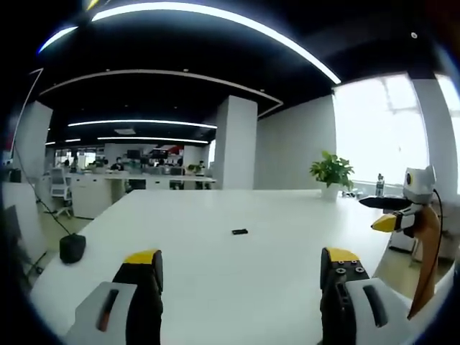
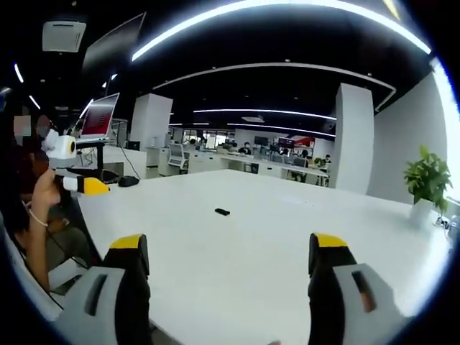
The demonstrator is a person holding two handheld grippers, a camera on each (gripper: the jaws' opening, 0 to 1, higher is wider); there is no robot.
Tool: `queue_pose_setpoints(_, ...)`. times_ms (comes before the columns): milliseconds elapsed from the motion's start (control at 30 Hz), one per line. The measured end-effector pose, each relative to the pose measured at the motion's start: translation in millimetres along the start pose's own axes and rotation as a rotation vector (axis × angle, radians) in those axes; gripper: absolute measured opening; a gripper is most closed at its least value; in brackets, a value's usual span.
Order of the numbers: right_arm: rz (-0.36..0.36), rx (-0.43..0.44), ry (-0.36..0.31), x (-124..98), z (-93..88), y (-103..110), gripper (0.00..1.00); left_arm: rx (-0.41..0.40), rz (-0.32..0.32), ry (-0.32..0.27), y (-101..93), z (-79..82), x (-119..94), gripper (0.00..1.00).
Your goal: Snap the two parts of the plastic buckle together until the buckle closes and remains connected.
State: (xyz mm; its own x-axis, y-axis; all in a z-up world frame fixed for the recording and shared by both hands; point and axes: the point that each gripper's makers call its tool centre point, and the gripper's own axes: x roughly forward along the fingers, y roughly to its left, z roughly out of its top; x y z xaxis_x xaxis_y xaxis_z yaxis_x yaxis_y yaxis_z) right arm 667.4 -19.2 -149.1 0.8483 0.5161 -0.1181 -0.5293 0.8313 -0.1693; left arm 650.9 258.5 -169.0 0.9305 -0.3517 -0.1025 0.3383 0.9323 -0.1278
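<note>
A small black buckle point(image 1: 239, 231) on a plain white worktop point(image 1: 237, 273); each black-and-grey claw point(image 1: 241, 269) is yellow-tipped; a green-leafed plant point(image 1: 331, 171) stands in a white pot at the far edge.

- A small black buckle point(image 1: 240, 231) lies flat on the white surface point(image 1: 215, 280), out in the open middle area.
- In the right gripper view the buckle point(image 2: 222, 212) shows as a short dark bar, lying low and alone.
- It is too small to tell whether its two parts are joined.
</note>
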Motion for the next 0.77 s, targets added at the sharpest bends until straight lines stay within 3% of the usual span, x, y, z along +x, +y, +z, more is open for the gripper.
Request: queue_pose_setpoints(767, 0.033, -0.002, -0.013, 0.2, 1.3, 8.6, 0.92, 0.003, -0.032, 0.004, -9.6, -7.1, 5.0, 0.93)
